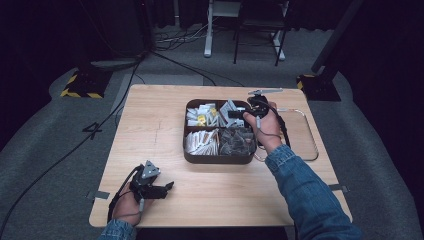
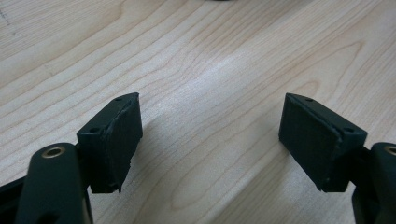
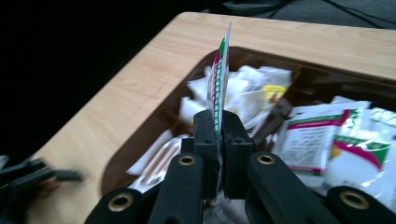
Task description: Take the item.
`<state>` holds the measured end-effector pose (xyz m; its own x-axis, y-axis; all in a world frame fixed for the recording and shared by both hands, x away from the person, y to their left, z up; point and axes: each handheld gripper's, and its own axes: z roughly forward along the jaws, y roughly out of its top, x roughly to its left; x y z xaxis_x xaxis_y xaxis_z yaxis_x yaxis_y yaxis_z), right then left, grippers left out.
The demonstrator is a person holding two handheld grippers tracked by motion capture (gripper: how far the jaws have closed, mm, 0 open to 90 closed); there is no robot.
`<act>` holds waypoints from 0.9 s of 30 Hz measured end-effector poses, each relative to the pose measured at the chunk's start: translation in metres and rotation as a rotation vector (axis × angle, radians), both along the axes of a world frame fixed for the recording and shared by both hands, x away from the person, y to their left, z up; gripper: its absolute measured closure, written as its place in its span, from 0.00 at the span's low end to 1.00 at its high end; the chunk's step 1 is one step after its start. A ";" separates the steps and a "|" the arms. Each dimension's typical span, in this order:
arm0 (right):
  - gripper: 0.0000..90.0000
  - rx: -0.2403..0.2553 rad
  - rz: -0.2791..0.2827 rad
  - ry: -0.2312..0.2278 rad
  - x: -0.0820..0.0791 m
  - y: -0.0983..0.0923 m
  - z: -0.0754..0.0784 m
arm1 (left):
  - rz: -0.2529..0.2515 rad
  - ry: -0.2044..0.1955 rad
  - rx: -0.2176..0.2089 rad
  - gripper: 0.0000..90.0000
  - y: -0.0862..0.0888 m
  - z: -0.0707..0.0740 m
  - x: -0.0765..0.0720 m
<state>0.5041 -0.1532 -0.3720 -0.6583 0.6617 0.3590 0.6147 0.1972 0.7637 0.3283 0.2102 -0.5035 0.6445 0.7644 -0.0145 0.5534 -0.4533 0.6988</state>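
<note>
Left tool (image 1: 169, 186), jaws wide, idles at 7 o'clock; right tool (image 3: 218, 140) pinches a packet (image 3: 219, 79) edge-on, which may slip.

Under the left tool (image 2: 210, 135) the desk (image 2: 205, 70) is pale wood, smooth with a soft sheen. That tool's pads (image 2: 310, 140) are matt black and rubbery. Clamped in the right tool (image 3: 218, 154), a sachet (image 3: 219, 79) looks glossy and printed.
</note>
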 end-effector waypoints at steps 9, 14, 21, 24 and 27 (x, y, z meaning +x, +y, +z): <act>0.97 0.028 0.131 -0.028 -0.051 -0.003 0.012 | 0.000 0.000 0.000 0.25 0.000 0.000 0.000; 0.97 0.030 0.176 -0.032 -0.078 -0.006 0.013 | 0.000 0.000 0.000 0.25 0.000 0.000 0.000; 0.97 0.066 0.223 -0.058 -0.111 -0.009 0.008 | 0.000 0.000 0.000 0.25 0.000 0.000 0.000; 0.97 0.063 0.237 -0.053 -0.120 -0.011 0.001 | 0.000 0.000 0.000 0.25 0.000 0.000 0.000; 0.97 0.055 0.245 -0.035 -0.127 -0.013 -0.004 | -0.001 0.000 -0.001 0.25 0.000 0.000 0.000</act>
<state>0.3771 -0.1667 -0.3759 -0.8095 0.4606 0.3641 0.5265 0.2948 0.7975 0.3284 0.2102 -0.5035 0.6451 0.7640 -0.0153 0.5533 -0.4532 0.6989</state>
